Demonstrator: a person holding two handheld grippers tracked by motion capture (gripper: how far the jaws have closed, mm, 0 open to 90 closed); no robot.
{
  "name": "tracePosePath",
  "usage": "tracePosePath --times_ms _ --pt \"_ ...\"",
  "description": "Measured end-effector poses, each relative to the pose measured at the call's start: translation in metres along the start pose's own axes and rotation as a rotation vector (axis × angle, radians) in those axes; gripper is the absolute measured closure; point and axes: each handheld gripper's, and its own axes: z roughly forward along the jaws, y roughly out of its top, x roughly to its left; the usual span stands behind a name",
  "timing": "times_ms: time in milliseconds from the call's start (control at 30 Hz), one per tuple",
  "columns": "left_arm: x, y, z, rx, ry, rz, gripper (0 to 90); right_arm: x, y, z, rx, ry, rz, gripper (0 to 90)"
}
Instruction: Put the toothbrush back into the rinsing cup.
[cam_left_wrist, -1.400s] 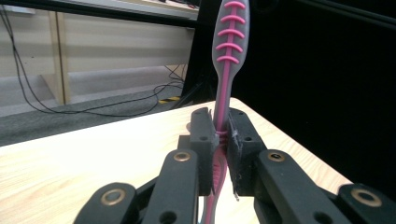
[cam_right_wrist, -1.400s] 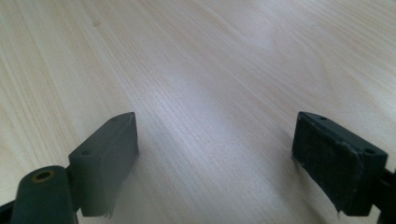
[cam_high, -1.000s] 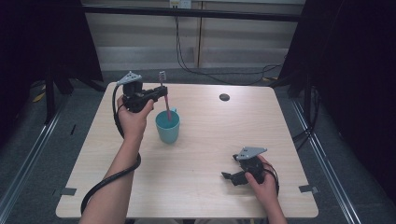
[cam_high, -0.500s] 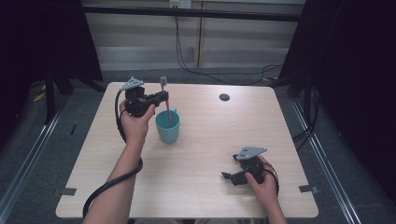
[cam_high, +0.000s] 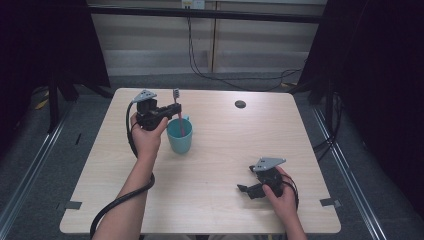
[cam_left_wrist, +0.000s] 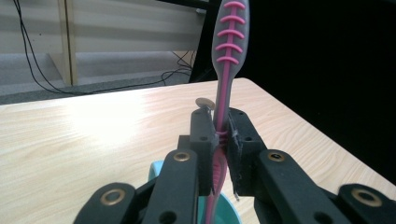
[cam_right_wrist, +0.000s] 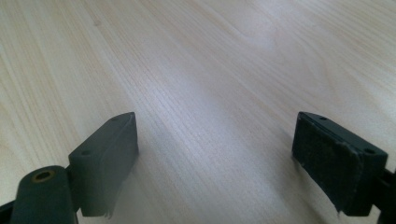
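Observation:
A pink and grey toothbrush (cam_left_wrist: 226, 56) stands upright, pinched by its handle in my left gripper (cam_left_wrist: 219, 140), which is shut on it. Its lower end reaches down into a teal cup (cam_high: 180, 137) standing on the table's left half. In the high view the brush head (cam_high: 176, 93) rises above the left gripper (cam_high: 162, 116), which hovers at the cup's left rim. Near the table's front right, my right gripper (cam_high: 245, 190) rests on the wood in a hand. Its jaws stand wide apart, and in the right gripper view the right gripper (cam_right_wrist: 215, 154) has only bare tabletop between them.
The light wooden table (cam_high: 215, 200) has a small dark round disc (cam_high: 240, 104) near its far edge. Black curtains flank both sides. Cables run along the floor behind the table.
My left gripper has sunk with the toothbrush, so the handle now dips lower into the teal cup. The right gripper has stayed put.

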Motion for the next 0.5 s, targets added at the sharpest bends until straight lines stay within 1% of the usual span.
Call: tracePosePath --times_ms 67,133,200,267,500 --pt "0.002 -0.005 0.002 0.008 0.004 0.0 82.3 0.0 0.0 0.0 0.0 0.001 0.001 14.0" --pt "0.002 -0.007 0.003 0.008 0.002 -0.009 82.2 0.0 0.0 0.0 0.0 0.001 0.001 14.0" --pt "0.003 -0.008 0.003 0.015 0.006 -0.006 82.2 0.0 0.0 0.0 0.0 0.001 0.001 14.0" --pt "0.004 -0.012 0.005 0.013 0.004 -0.018 82.2 0.0 0.0 0.0 0.0 0.002 0.0 14.0" --pt "0.005 -0.018 0.008 0.024 0.005 -0.018 82.2 0.0 0.0 0.0 -0.001 0.002 -0.001 14.0"
